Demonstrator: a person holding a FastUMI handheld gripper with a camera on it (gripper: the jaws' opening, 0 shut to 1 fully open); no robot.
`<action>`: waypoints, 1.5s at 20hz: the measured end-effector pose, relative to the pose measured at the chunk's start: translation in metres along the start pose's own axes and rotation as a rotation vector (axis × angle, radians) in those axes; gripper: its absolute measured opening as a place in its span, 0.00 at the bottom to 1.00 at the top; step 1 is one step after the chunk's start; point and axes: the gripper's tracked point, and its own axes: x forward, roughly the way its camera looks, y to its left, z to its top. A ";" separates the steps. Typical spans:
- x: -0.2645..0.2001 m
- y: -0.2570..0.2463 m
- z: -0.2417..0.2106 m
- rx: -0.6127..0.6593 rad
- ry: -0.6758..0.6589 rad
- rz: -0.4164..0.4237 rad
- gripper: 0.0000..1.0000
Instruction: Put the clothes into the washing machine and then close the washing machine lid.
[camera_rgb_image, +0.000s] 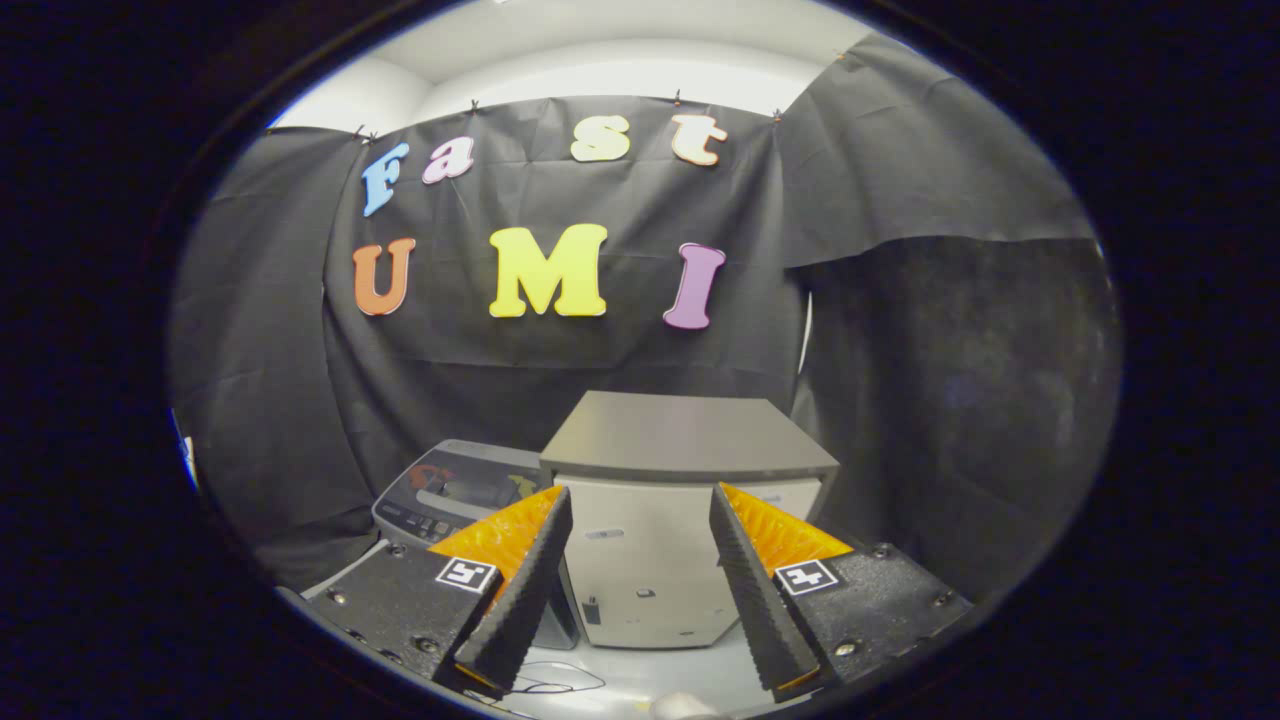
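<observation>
The biggest thing around you is the black cloth wall (620, 360) of the booth, hanging in folds behind everything and wrapping round on the left and right. Above it you can see a strip of pale ceiling (620, 60).

Next in size, straight ahead and beyond your fingers, stands a boxy grey-white cabinet (650, 560) with a flat grey top; its front carries a few small marks, too small for you to read. It sits between you and the far wall, and its left edge overlaps the washing machine.

The washing machine (450, 495) is to the left of that cabinet and a little further back. You see its grey control panel with a row of small buttons and a printed patch, none of it legible. Whether its lid is up or down cannot be told from here, and your left finger covers its near corner.

Nearest to you, your gripper (640, 590) has its jaws spread apart with nothing between them. Each finger bears a small black-and-white square marker (467, 573).

Below the fingers lies a white surface (640, 670) with a thin dark cable (550, 682) looped on it.
</observation>
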 end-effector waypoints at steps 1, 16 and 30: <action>-0.016 -0.008 -0.010 0.010 -0.001 0.003 0.87; -0.126 -0.057 -0.090 0.052 0.066 -0.041 0.88; -0.142 -0.054 -0.076 0.006 0.009 -0.017 0.88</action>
